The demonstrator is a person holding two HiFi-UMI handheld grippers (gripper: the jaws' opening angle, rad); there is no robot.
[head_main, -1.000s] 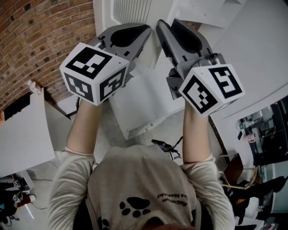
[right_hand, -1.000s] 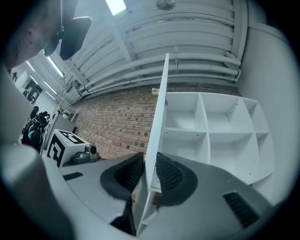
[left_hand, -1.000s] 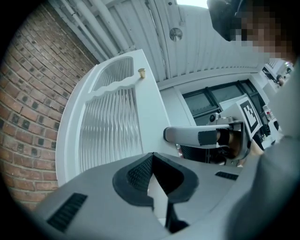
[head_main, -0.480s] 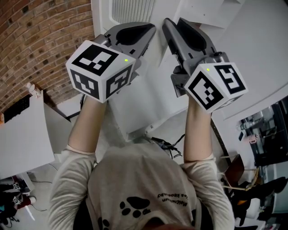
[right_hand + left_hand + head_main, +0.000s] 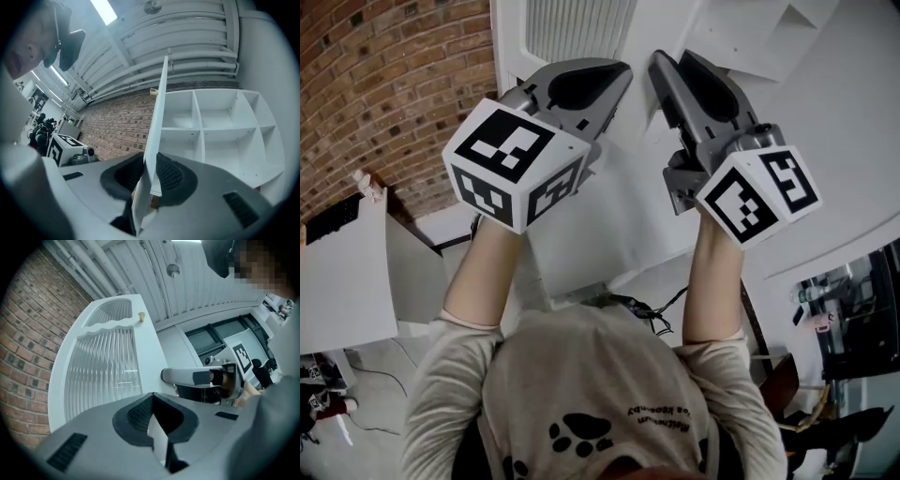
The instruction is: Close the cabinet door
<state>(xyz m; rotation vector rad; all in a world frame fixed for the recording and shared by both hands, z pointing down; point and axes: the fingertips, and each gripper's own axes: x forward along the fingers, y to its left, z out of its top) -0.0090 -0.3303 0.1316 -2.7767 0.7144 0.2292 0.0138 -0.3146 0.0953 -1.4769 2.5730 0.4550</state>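
The right claw (image 5: pixel 149 159) is clenched on the free edge of the cabinet door (image 5: pixel 157 117); the white panel runs edge-on between its ribbed pads (image 5: pixel 171 174) and carries on upward and away, so the door's long axis lies nearly in line with the claw. Just to the right of that edge, in the right gripper view, stands the cabinet (image 5: pixel 220 136), its open compartments bare and facing the door's inner face. That is the relation that matters: the opening lies on the claw's right, so closing looks to call for a sideways swing that way, not a push along the panel. The left claw (image 5: pixel 151 394) is clenched with its tips meeting and grips nothing. It sits on the door's outer side, with the ribbed glass pane (image 5: pixel 105 366) and the small knob (image 5: pixel 141 316) ahead to its left, and it is well placed to press that face home
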